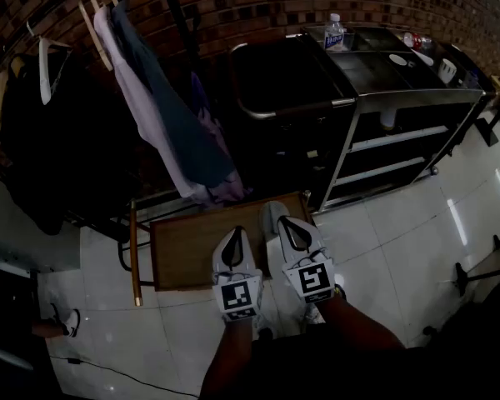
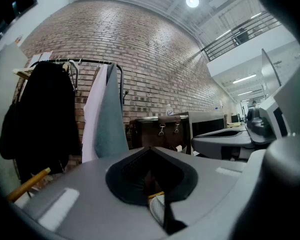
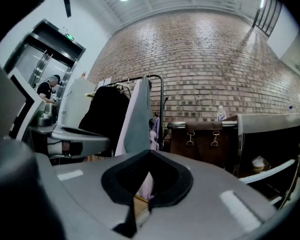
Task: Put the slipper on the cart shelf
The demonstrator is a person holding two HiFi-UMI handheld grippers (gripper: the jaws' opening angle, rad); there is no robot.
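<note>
I hold both grippers side by side, low over a small wooden table [image 1: 183, 248]. The left gripper [image 1: 237, 232] and the right gripper [image 1: 274, 211] both have their jaws closed together with nothing between them. In the left gripper view the left gripper [image 2: 149, 150] points at the brick wall, and in the right gripper view the right gripper [image 3: 149, 153] points at the same wall. The black cart [image 1: 417, 98] with its pale shelf rails stands ahead to the right. A small pale object [image 3: 260, 163] lies on one cart shelf. I cannot make out a slipper for certain.
A clothes rack [image 1: 33, 32] with a white and a grey-blue garment [image 1: 162, 115] hangs ahead on the left. A dark brown case [image 3: 200, 139] stands between rack and cart. A water bottle [image 1: 335, 32] is on the cart top. A shoe on someone's foot [image 1: 67, 322] shows at lower left.
</note>
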